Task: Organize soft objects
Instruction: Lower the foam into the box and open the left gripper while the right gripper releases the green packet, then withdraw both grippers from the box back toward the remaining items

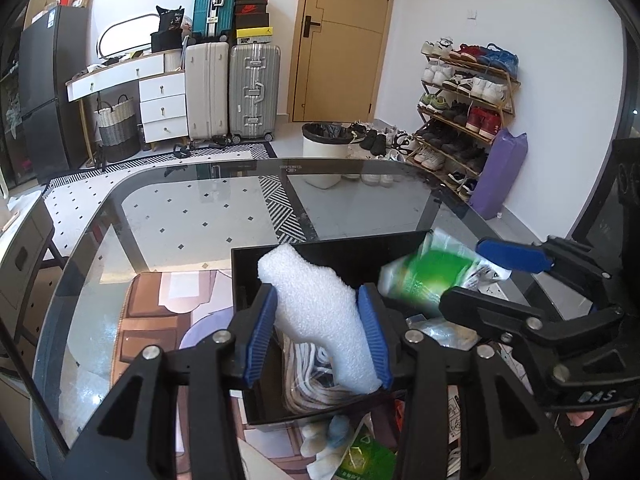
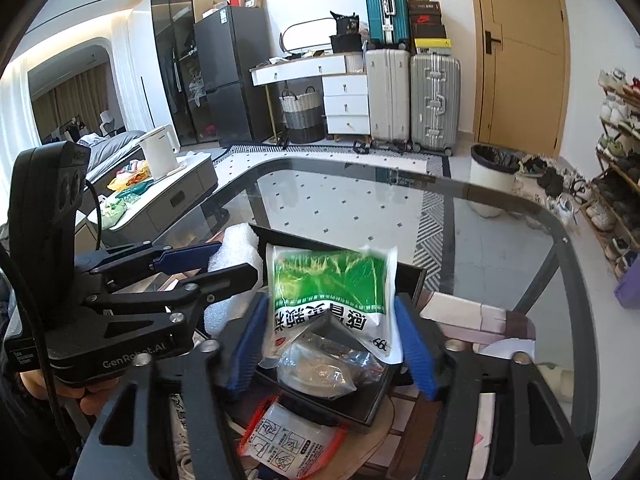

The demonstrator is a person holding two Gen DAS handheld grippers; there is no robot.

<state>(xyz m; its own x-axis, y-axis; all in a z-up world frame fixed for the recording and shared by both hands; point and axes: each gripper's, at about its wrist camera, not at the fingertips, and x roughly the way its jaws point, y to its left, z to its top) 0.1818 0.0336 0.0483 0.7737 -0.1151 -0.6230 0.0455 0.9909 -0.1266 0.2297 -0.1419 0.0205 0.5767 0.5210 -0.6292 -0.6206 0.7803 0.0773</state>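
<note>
Left gripper [image 1: 320, 334]: jaws closed on a white foam piece [image 1: 316, 312], held over the black bin's [image 1: 320, 248] near-left part. Right gripper [image 2: 332, 340]: jaws closed on a green-and-white pouch [image 2: 334, 292], held over the bin's right side above a clear plastic bag [image 2: 320, 372]. The bin stands by the near edge of the glass tabletop [image 1: 200, 216]; far edge bare.

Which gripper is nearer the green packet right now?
Right. The right gripper has the green packet between its fingers above the black box; the left gripper is beside it, clamped on white foam.
</note>
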